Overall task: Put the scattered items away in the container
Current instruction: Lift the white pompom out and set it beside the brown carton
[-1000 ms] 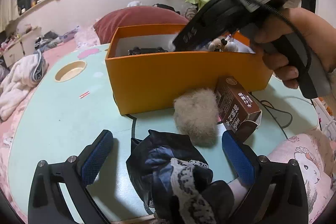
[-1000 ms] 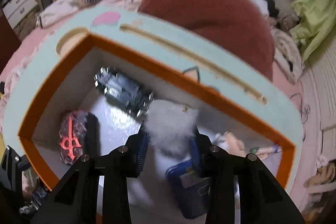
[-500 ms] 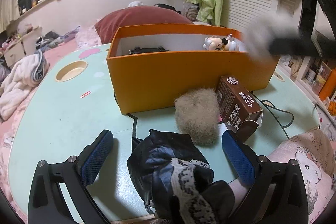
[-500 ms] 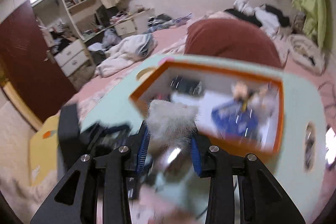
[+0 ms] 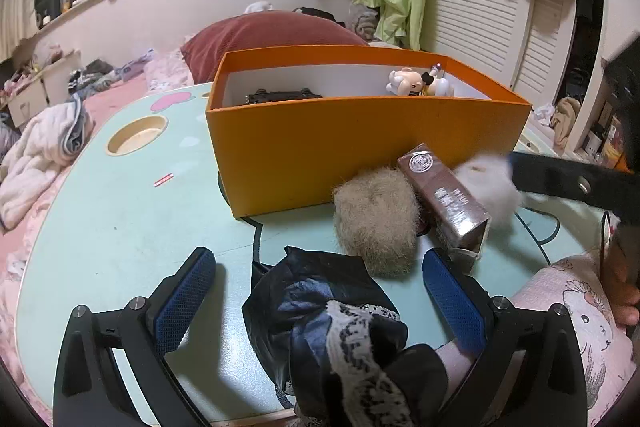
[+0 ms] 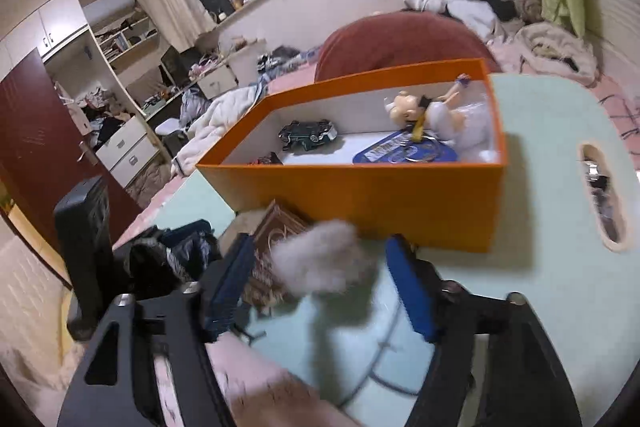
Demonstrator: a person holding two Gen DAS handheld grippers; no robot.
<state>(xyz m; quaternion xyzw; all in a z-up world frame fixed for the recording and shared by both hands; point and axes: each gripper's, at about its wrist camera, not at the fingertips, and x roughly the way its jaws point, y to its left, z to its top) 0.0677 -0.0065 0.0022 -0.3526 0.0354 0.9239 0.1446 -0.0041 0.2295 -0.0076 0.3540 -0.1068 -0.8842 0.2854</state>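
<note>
Right gripper [image 6: 320,279] opening around a white fluffy pompom [image 6: 320,259], outside the orange cardboard box [image 6: 360,195].

The pompom lies blurred between the spreading blue pads, not pressed by them, low over the mint-green table [image 6: 540,131] beside a brown drink carton [image 5: 444,195] and a beige fur ball [image 5: 376,223]. The left gripper [image 5: 316,291] stands released, its jaws wide on either side of a crumpled black lace-trimmed cloth [image 5: 332,323].

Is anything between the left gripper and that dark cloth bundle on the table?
Nothing visible. The cloth bundle already lies between the open fingers of the left gripper, on the table. The tan fluff ball sits just beyond it.
</note>
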